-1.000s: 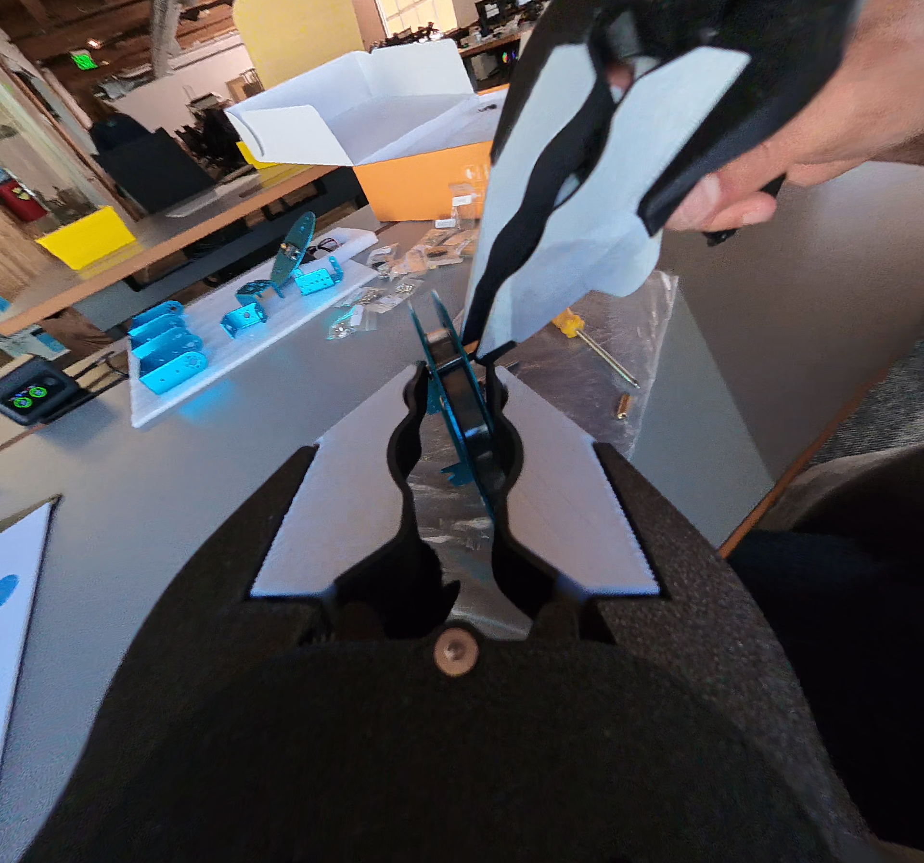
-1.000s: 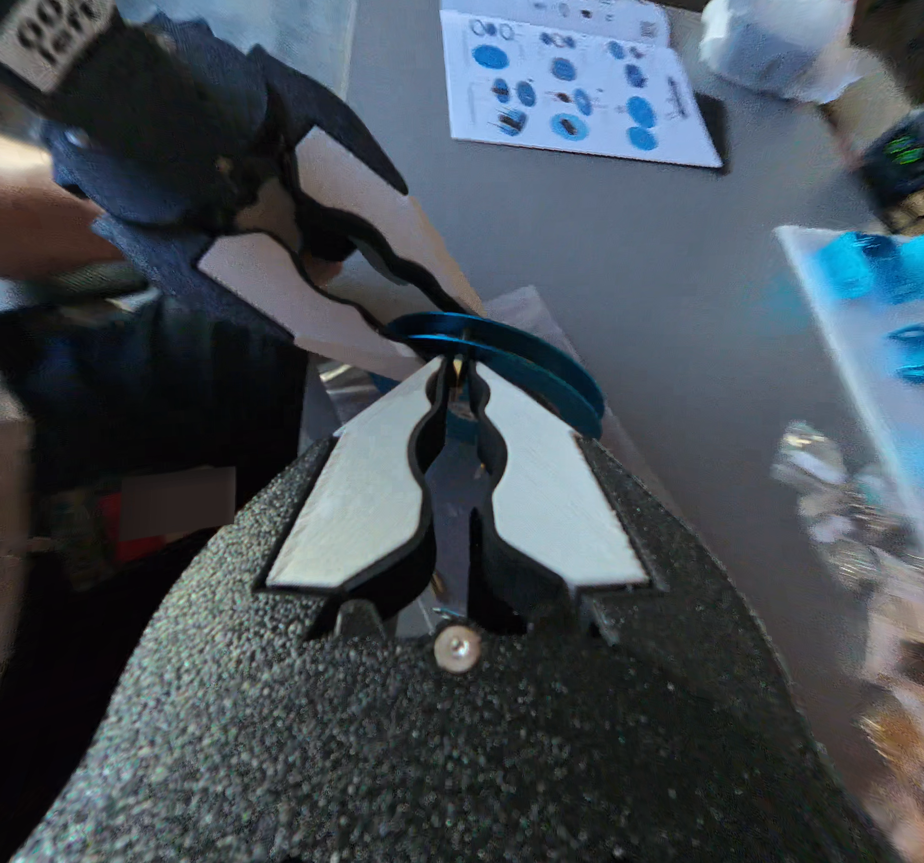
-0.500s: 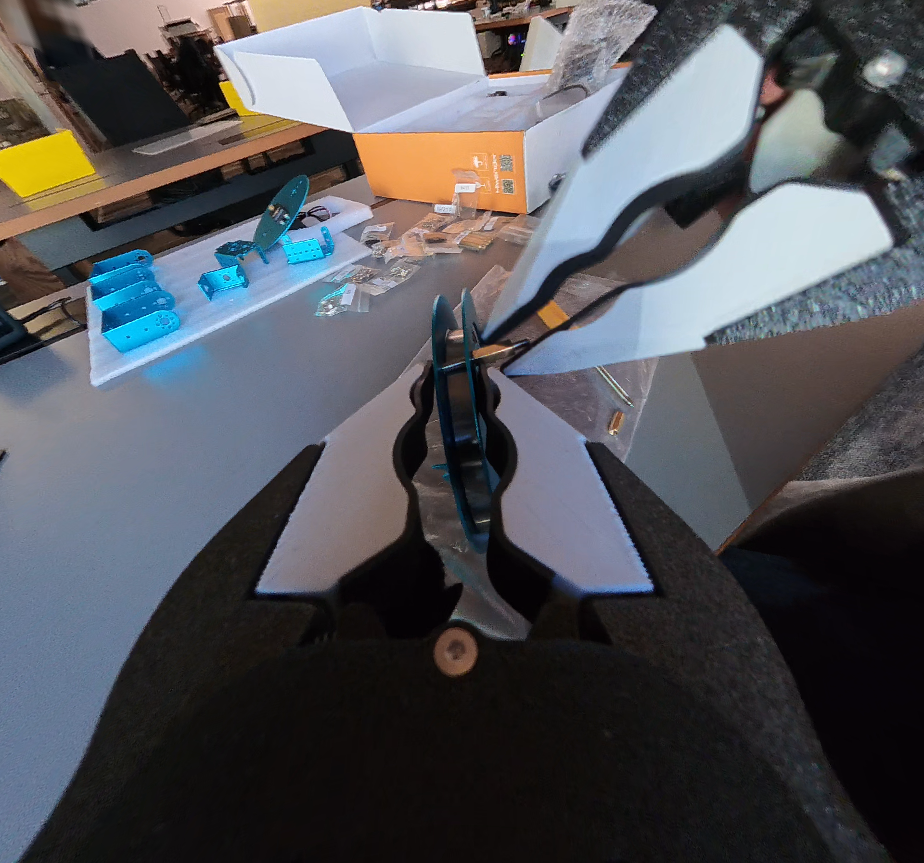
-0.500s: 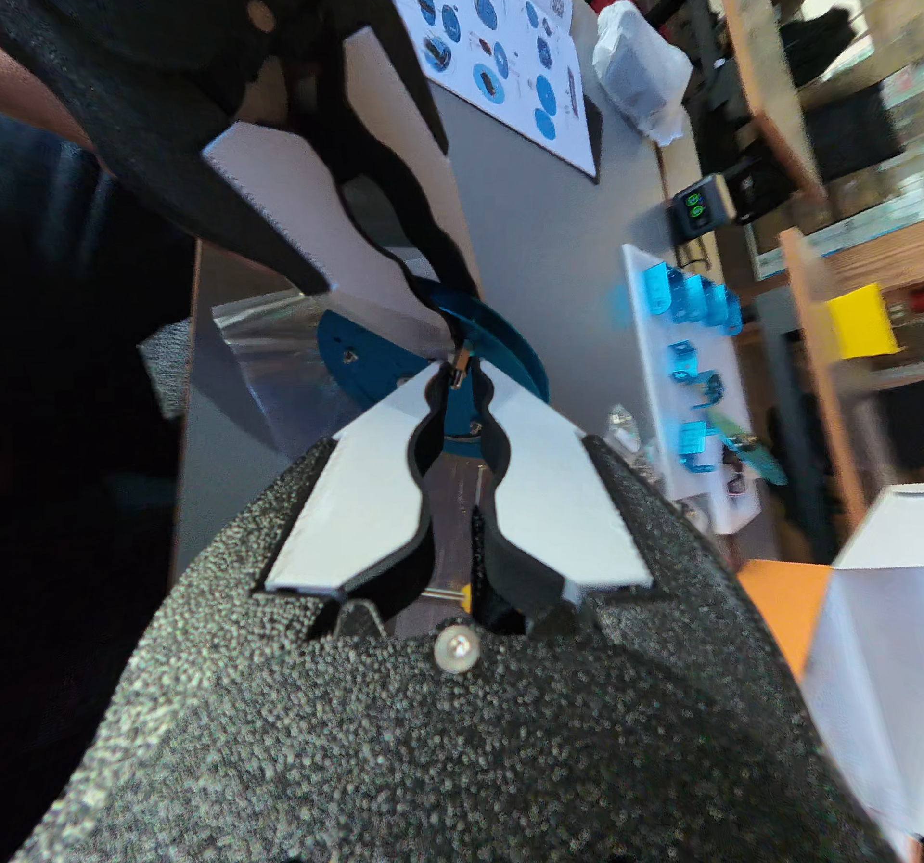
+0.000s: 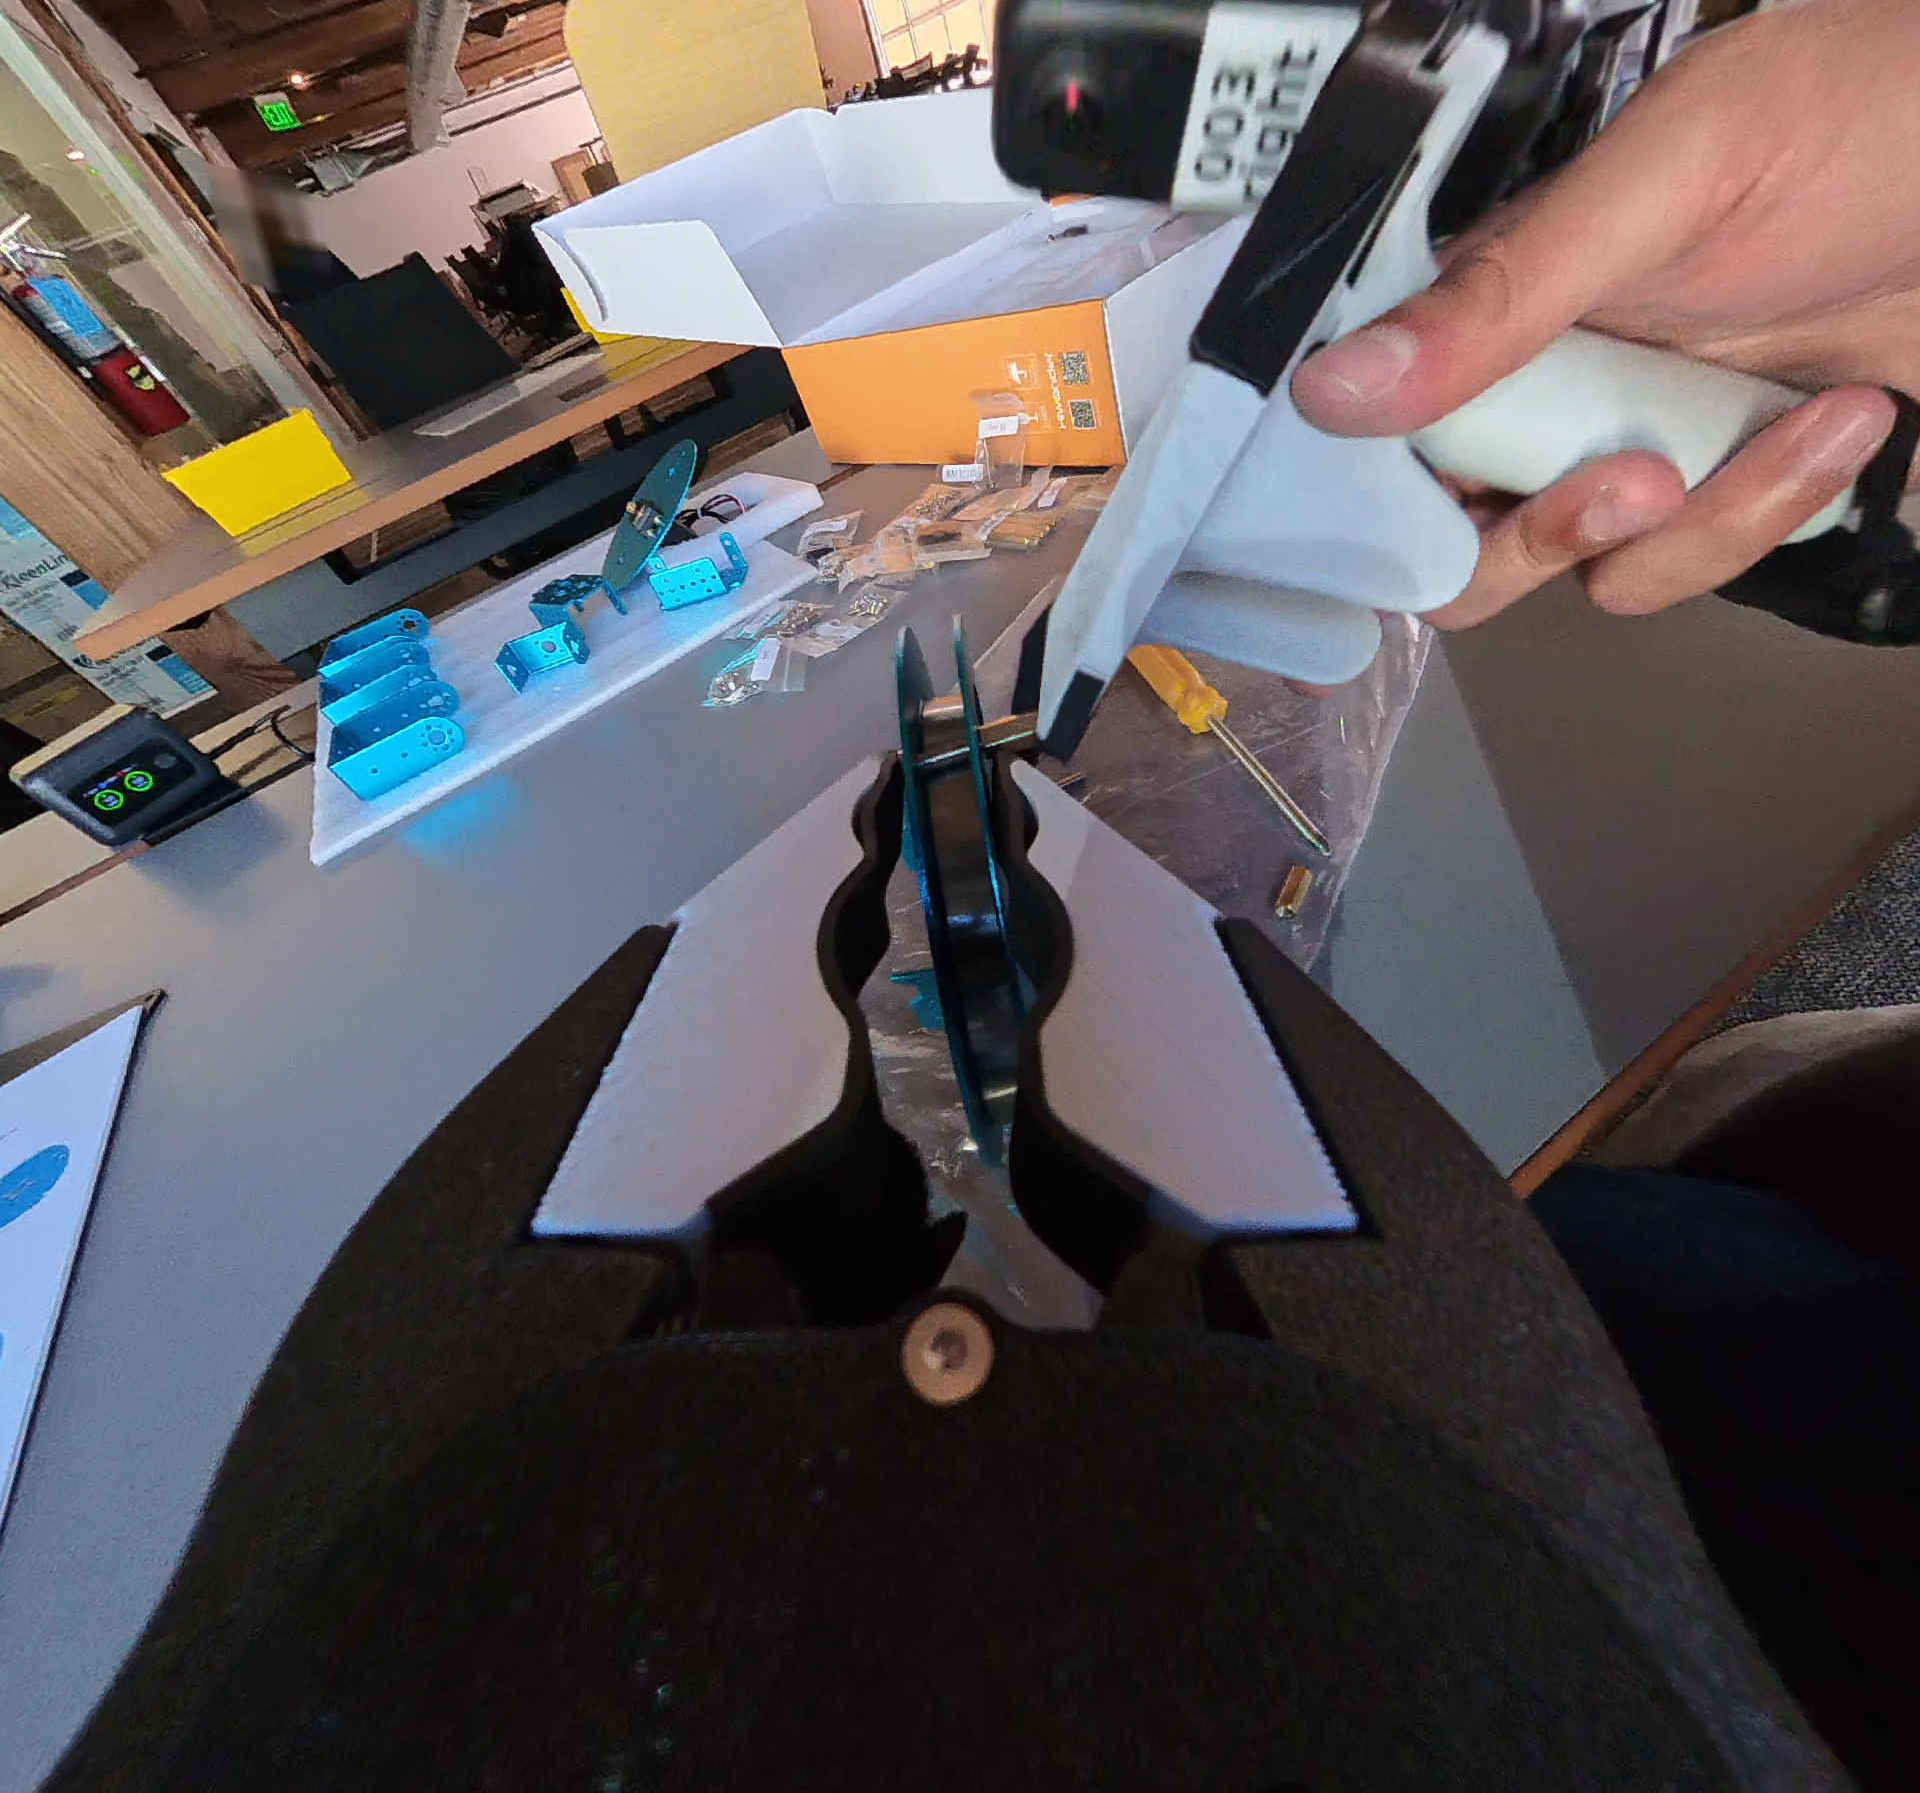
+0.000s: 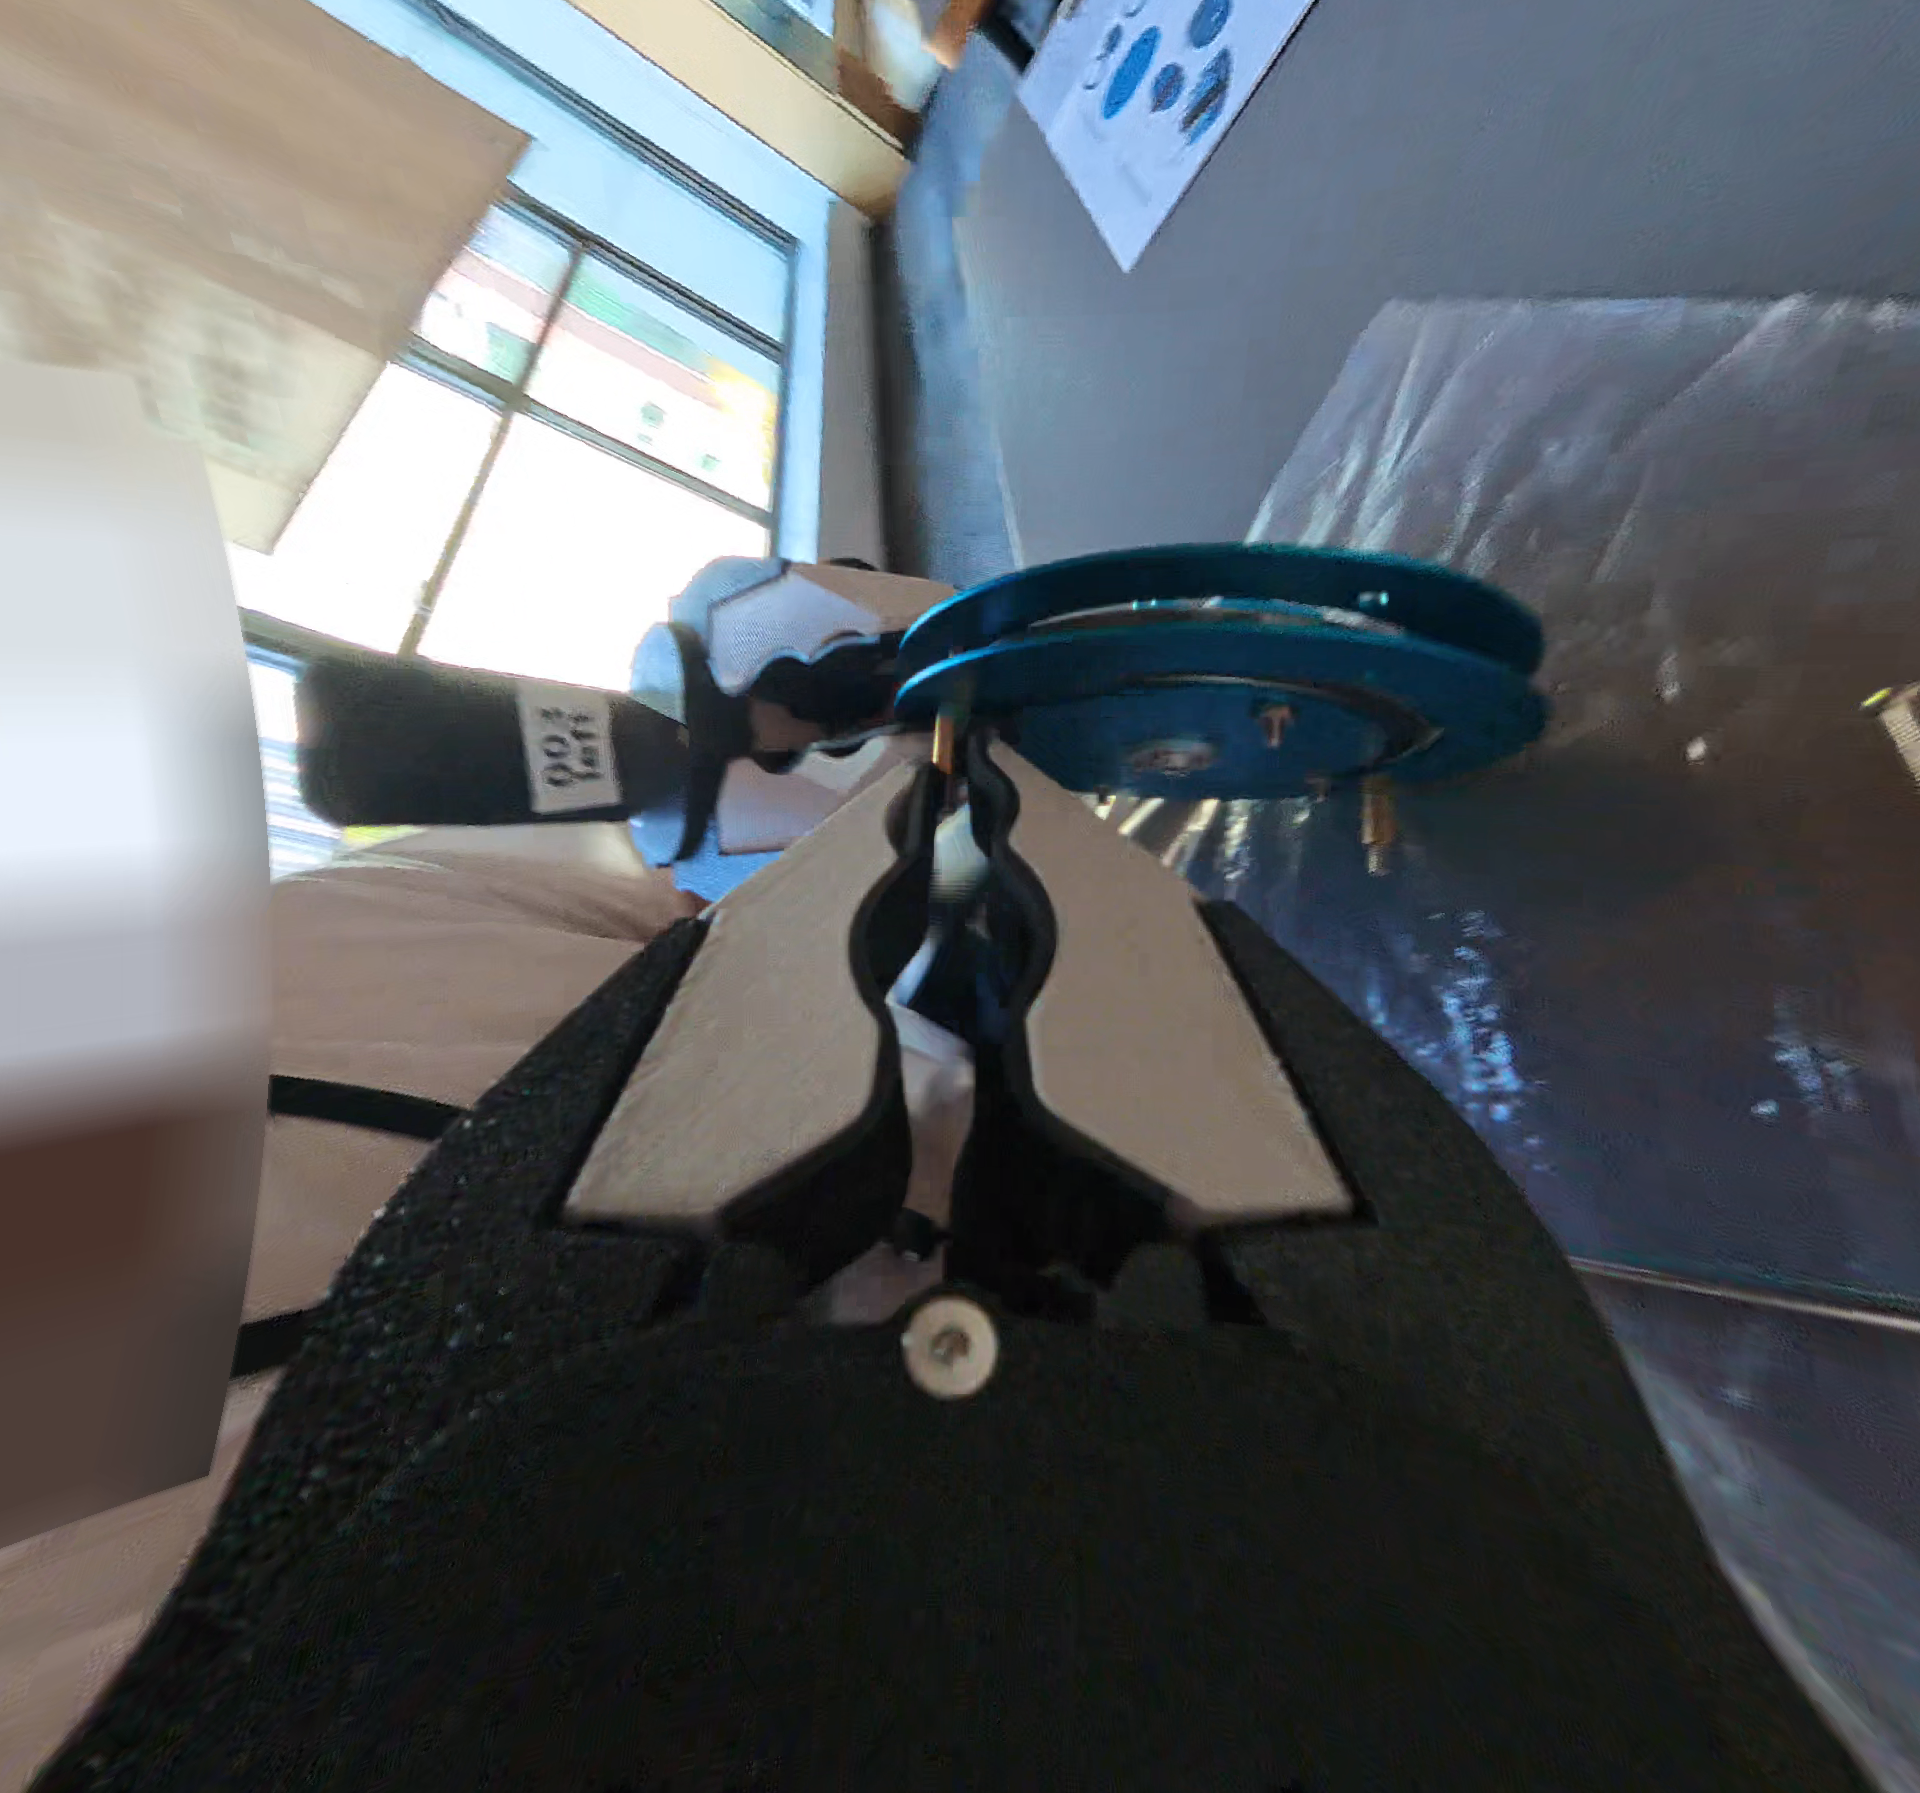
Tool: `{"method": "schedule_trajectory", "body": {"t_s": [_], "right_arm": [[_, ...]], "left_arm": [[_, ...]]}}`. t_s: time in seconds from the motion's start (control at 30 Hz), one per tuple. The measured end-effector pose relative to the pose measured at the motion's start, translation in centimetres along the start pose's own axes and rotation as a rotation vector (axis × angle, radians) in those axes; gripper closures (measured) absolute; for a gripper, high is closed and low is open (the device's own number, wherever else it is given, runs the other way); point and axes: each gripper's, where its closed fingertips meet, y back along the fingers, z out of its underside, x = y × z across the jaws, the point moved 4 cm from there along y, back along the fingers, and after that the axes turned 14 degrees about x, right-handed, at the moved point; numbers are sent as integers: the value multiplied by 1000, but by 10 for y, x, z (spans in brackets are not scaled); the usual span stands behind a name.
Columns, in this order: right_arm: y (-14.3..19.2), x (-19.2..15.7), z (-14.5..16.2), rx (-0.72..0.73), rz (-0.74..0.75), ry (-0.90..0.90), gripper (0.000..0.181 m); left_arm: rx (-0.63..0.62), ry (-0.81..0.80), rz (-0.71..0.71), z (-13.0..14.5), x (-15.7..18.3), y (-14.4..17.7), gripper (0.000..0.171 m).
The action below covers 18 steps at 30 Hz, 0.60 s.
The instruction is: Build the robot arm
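Left wrist view: the left gripper [image 5: 951, 787] is closed narrowly on a pair of blue discs [image 5: 951, 870], held on edge between its fingers above the grey tabletop [image 5: 520, 912]. A brass standoff [image 5: 997, 733] sticks out of the discs to the right. The right gripper [image 5: 1055, 715], gripped by a hand [image 5: 1683, 341], comes in from the upper right with its tips pinched together at the end of that standoff. Beneath lies a clear plastic bag [image 5: 1247, 808] with a yellow-handled screwdriver [image 5: 1226, 746] and a loose standoff on it. Farther off are a white tray [image 5: 582, 663] of blue brackets, small bags of screws, and an open orange box [image 5: 966, 393].

Right wrist view: the picture is rolled sideways. The right gripper [image 6: 951, 777] is nearly closed, its tips holding the standoff [image 6: 943, 741] at the discs' [image 6: 1226, 694] rim. The left gripper [image 6: 831, 663] clamps the discs from the far side. Behind them are the plastic bag [image 6: 1610, 548] and a printed sheet [image 6: 1195, 29].
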Motion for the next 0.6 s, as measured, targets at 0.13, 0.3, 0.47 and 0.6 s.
{"method": "schedule_trajectory", "body": {"t_s": [0.13, 0.3, 0.47, 0.6], "right_arm": [[1, -7, 2, -24, 137, 450, 175], [-4, -13, 11, -246, 597, 1353, 173], [-5, -17, 13, -305, 562, 1163, 177], [0, -11, 10, -321, 363, 665, 178]], "left_arm": [[-5, 0, 10, 0, 1, -1, 157], [-19, -6, 7, -1, 4, -4, 158], [-14, -75, 10, -2, 7, 0, 157], [15, -142, 6, -1, 12, 0, 158]]}}
